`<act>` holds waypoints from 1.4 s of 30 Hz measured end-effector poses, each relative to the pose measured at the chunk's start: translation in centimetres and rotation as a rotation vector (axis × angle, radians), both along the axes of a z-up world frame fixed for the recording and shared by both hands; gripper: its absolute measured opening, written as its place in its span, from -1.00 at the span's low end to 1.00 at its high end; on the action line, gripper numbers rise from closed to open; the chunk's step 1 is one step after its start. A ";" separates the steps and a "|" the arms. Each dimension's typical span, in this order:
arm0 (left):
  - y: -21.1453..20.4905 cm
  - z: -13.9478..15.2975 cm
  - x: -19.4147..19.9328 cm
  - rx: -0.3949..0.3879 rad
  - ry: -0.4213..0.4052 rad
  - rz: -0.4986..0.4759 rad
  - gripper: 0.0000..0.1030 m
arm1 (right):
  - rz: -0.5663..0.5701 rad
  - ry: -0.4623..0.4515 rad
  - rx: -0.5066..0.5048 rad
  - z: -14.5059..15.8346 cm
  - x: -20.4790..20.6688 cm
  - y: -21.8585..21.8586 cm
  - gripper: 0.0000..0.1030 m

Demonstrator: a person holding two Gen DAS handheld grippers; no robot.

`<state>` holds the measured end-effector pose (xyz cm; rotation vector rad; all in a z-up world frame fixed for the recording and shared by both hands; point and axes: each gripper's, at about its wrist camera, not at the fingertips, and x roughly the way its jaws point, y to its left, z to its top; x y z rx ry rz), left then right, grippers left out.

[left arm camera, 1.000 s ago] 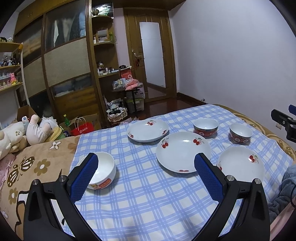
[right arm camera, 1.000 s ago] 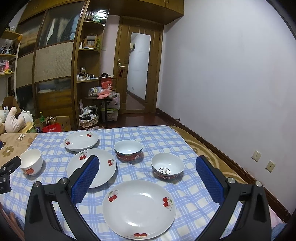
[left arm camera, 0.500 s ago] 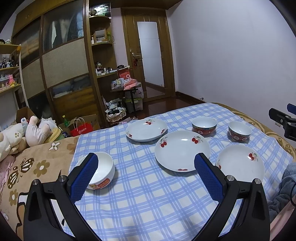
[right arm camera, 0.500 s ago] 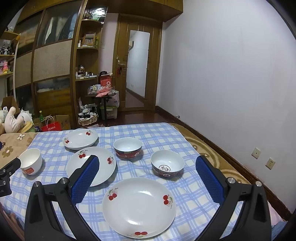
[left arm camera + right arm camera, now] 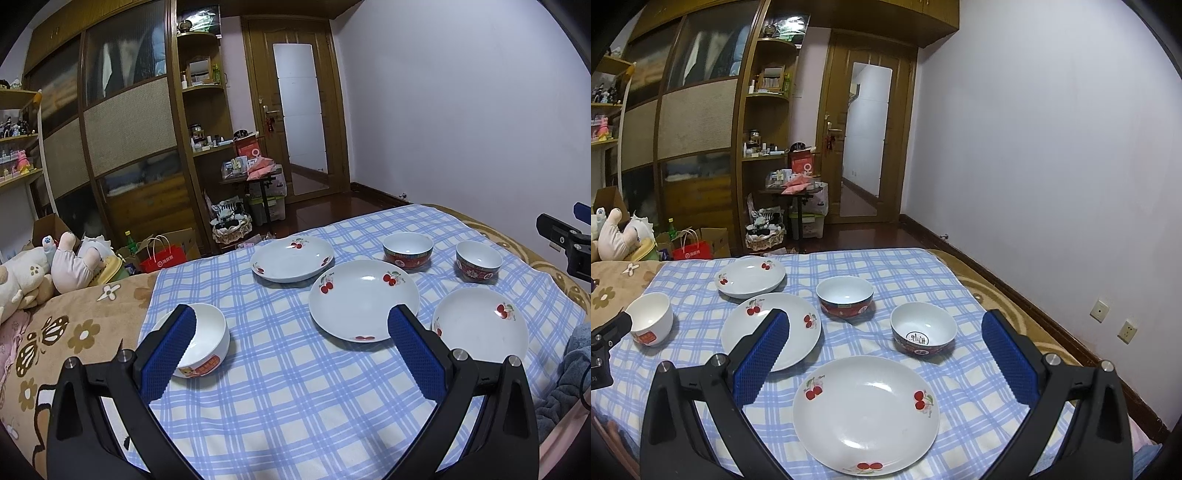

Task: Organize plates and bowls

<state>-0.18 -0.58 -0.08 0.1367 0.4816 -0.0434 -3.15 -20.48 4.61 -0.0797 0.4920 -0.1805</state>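
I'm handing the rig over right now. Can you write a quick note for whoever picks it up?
Left gripper: jaws open, holding nothing, above the checked cloth.
Right gripper: jaws open, holding nothing, over the near plate.
On the cloth, all separate: three cherry plates, near, middle and far; two red-patterned bowls; one white bowl at the left edge.
Done: nothing stacked yet.
Left: likely stack the plates into one pile and group the bowls.
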 end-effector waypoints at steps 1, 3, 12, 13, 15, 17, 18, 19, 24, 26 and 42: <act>0.0 0.0 0.0 0.000 0.000 0.001 0.98 | 0.000 0.001 0.000 0.0 0.0 0.0 1.00; 0.0 0.0 0.0 0.000 0.000 0.000 0.98 | 0.001 0.001 -0.003 0.0 0.0 0.1 1.00; 0.2 0.1 -0.2 0.000 -0.001 0.006 0.98 | 0.003 0.002 -0.004 0.0 0.0 0.2 1.00; 0.3 0.1 -0.2 -0.002 0.000 0.007 0.98 | 0.002 0.003 -0.004 0.0 0.0 0.2 1.00; 0.2 0.1 -0.2 0.001 -0.001 0.005 0.98 | 0.003 0.004 -0.004 0.0 -0.1 0.2 1.00; 0.3 0.1 -0.2 0.002 0.000 0.007 0.98 | 0.004 0.006 -0.002 0.0 0.0 0.2 1.00; 0.3 0.1 -0.2 0.000 0.000 0.005 0.98 | 0.005 0.007 -0.001 0.0 0.0 0.2 1.00; 0.3 0.1 -0.2 0.001 -0.001 0.007 0.98 | 0.005 0.007 -0.001 -0.1 0.0 0.2 1.00; 0.3 0.1 -0.2 0.002 0.000 0.008 0.98 | 0.005 0.008 -0.004 -0.1 0.0 0.3 1.00; 0.4 0.1 -0.2 0.000 0.001 0.010 0.98 | 0.007 0.009 -0.005 -0.1 0.0 0.3 1.00; 0.9 0.7 2.4 -0.045 0.139 -0.037 0.98 | -0.026 0.007 0.082 1.2 1.6 -1.6 1.00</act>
